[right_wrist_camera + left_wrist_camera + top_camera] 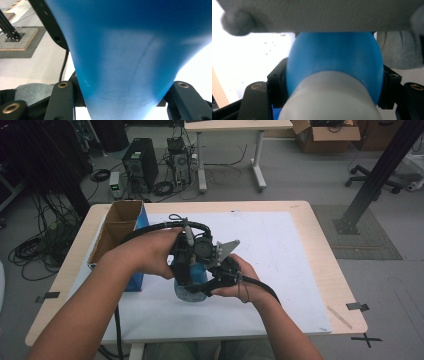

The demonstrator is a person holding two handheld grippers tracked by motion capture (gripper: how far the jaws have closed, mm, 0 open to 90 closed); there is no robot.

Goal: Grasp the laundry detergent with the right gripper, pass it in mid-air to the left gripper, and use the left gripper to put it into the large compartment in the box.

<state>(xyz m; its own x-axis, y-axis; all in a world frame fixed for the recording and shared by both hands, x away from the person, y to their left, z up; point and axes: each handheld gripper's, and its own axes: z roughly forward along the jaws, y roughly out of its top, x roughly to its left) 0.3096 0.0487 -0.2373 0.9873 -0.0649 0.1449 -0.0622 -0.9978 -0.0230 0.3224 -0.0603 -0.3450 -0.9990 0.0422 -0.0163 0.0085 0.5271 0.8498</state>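
Observation:
A blue bottle [192, 291] with a pale base stands on the white mat near the table's front. My left gripper [189, 276] comes down on it from above. In the left gripper view the bottle's white neck [329, 100] and blue shoulder [334, 57] sit between the jaws, and both pads touch the blue body. My right gripper [212, 284] reaches in from the right, shut on the bottle. In the right gripper view its blue body [125, 62] is wedged between the two jaws. The two hands hide most of the bottle in the high view.
An open cardboard box [117, 227] with a blue side stands on the table's left, close to my left forearm. The white mat [280, 255] stretches to the right and back. Beyond the table are computers, cables and another desk on the floor.

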